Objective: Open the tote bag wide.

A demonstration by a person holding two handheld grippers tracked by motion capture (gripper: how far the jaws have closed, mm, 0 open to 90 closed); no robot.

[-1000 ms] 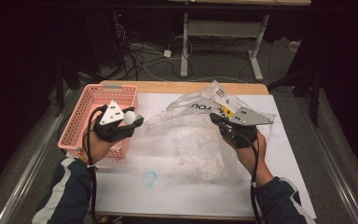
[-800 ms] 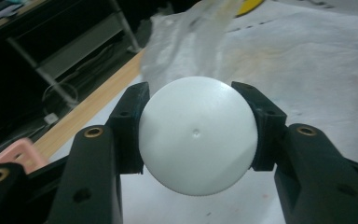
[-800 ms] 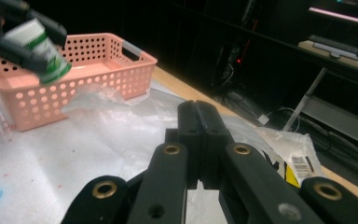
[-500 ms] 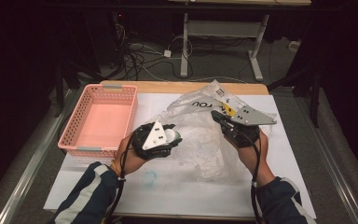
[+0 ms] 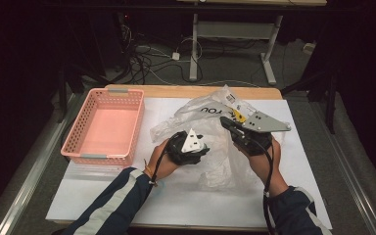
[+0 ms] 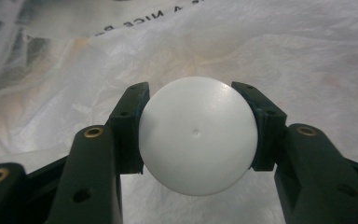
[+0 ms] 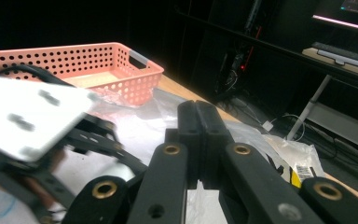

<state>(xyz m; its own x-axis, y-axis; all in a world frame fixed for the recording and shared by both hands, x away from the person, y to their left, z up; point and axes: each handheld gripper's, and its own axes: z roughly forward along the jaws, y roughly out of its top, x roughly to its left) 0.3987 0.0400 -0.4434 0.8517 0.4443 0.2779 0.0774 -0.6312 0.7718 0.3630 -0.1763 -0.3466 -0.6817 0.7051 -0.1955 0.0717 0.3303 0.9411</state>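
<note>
A smooth white ball (image 6: 198,144) sits between the two black pads of my left gripper (image 6: 196,116), which is shut on it. In the high view my left gripper (image 5: 203,148) hovers low over a crumpled clear plastic bag (image 5: 210,112) at the middle of the table. The bag (image 6: 307,56) spreads out right behind the ball. My right gripper (image 5: 224,122) is raised at the bag's right part, close to the left one. Its jaws (image 7: 198,112) are pressed together, and I cannot tell whether any film is pinched between them.
A pink perforated basket (image 5: 137,122) stands at the table's left, on a white sheet (image 5: 298,161) over the wooden top. From the right gripper view the basket (image 7: 98,60) lies beyond my left gripper (image 7: 107,140). Dark floor with cables and table legs lies beyond.
My left gripper has moved right and down, from the basket's near edge to the bag beside the right gripper. The right gripper has stayed in place.
</note>
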